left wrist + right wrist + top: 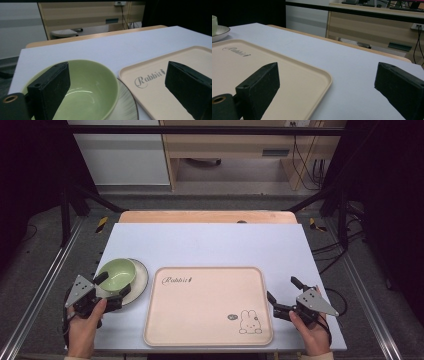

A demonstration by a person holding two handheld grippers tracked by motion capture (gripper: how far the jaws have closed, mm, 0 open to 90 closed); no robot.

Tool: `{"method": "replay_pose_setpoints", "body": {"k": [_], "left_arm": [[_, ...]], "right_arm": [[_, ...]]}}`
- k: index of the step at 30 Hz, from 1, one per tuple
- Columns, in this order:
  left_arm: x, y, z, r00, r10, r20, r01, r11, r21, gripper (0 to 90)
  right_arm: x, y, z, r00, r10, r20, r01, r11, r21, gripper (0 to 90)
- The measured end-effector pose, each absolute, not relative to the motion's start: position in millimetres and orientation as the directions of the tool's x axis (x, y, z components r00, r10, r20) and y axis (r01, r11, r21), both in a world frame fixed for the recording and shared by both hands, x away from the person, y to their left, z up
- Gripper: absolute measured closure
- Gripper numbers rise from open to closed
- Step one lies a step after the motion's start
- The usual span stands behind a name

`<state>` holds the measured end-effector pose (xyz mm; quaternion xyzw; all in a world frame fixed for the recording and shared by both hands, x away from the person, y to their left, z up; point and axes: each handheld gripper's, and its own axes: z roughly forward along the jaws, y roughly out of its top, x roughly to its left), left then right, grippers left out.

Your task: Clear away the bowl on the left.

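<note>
We see a white surface (210, 245) that carries everything, with a wooden edge showing along its far side. The largest thing on it is a beige tray (209, 306), lying flat at the near middle, with the word "Rabbit" printed at its far left and a small rabbit drawing at its near right corner. To the left of the tray, and just beside its far left corner, sits a white plate (139, 281) with a dark rim, and on that plate stands a green bowl (117, 274), upright and empty.

At the near left, a hand holds the left tongs (112, 287), which are spread wide. In the high view one jaw lies at the left side of the bowl and the other at its near side, over the plate. In the left gripper view we see the bowl (85, 87) rising between the two jaws, closer to the left jaw, while the right jaw hangs over the tray's printed corner; whether either jaw touches the bowl we cannot tell.

At the near right, a hand holds the right tongs (282, 295), also spread wide and holding nothing. One jaw sits at the tray's right rim, the other over bare surface.
</note>
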<state>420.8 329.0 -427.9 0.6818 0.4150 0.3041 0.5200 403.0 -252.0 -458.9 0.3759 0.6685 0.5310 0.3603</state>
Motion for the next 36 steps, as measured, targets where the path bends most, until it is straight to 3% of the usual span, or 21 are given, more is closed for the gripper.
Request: {"method": "replay_pose_setpoints", "body": {"k": [14, 21, 26, 36], "left_arm": [[447, 341, -400, 0.436, 0.898, 0.061, 0.352, -0.233, 0.907, 6.2], [455, 351, -398, 0.398, 0.915, 0.059, 0.383, -0.225, 0.896, 7.8], [467, 362, -399, 0.348, 0.937, 0.002, 0.424, -0.159, 0.892, 9.9], [481, 371, -411, 0.278, 0.960, 0.016, 0.509, -0.162, 0.845, 18.4]], "right_arm": [[402, -253, -457, -0.455, 0.886, -0.094, 0.112, 0.161, 0.980, 6.0], [402, -252, -457, -0.458, 0.883, -0.099, 0.109, 0.167, 0.980, 6.0], [402, -250, -457, -0.462, 0.881, -0.102, 0.112, 0.172, 0.979, 6.0], [401, -251, -456, -0.462, 0.881, -0.101, 0.109, 0.169, 0.980, 6.0]]}}
